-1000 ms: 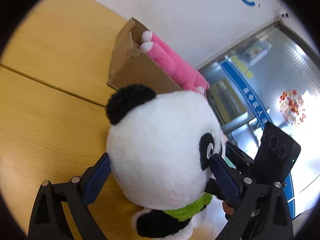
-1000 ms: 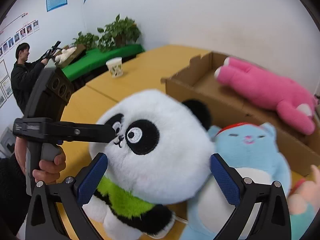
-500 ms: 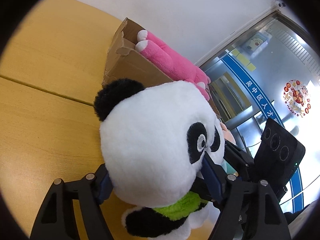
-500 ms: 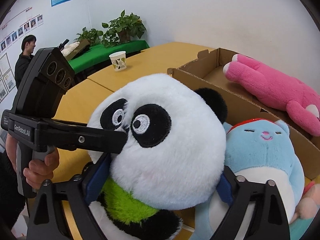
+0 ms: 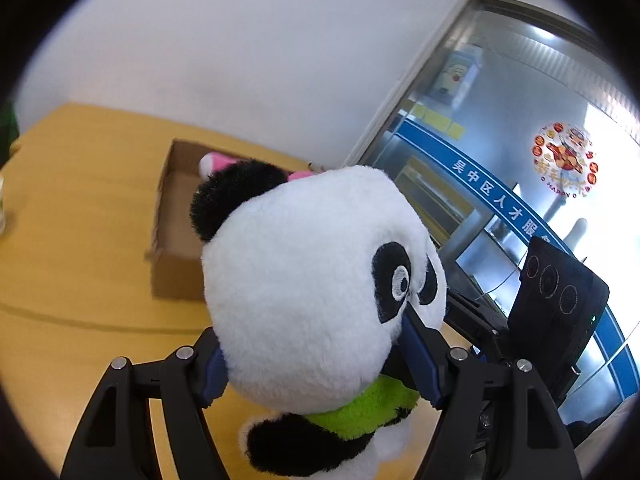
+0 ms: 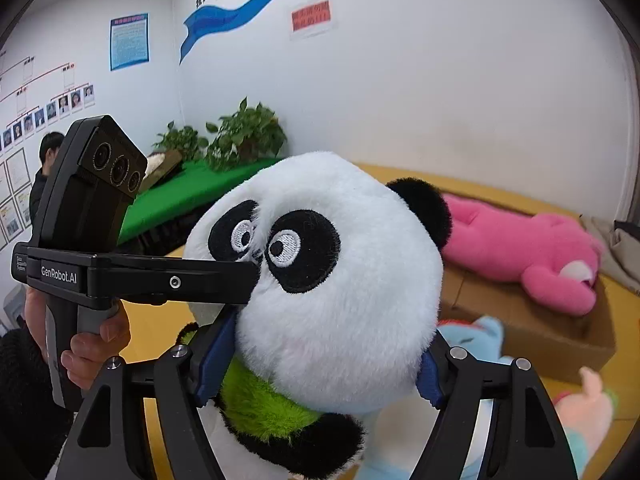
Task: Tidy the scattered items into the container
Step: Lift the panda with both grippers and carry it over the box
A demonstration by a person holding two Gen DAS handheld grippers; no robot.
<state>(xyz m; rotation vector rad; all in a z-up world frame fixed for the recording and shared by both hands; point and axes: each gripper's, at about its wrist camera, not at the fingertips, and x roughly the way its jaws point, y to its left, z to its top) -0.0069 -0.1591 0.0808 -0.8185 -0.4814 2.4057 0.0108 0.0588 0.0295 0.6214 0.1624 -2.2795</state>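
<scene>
Both the left tongs (image 5: pixel 316 356) and right tongs (image 6: pixel 320 360) squeeze the panda's (image 5: pixel 320 280) head; the box (image 5: pixel 172 216) lies ahead, toward the tabletop's (image 5: pixel 80 208) far edge.

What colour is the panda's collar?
Bright green; the panda's collar shows best in the right wrist view.

Both cameras sit very close to the panda (image 5: pixel 316 280), one on each side. Both also see the box (image 6: pixel 520 312) behind.

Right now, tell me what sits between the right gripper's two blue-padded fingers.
The white-and-black plush panda's head, squeezed between them in the right wrist view.
</scene>
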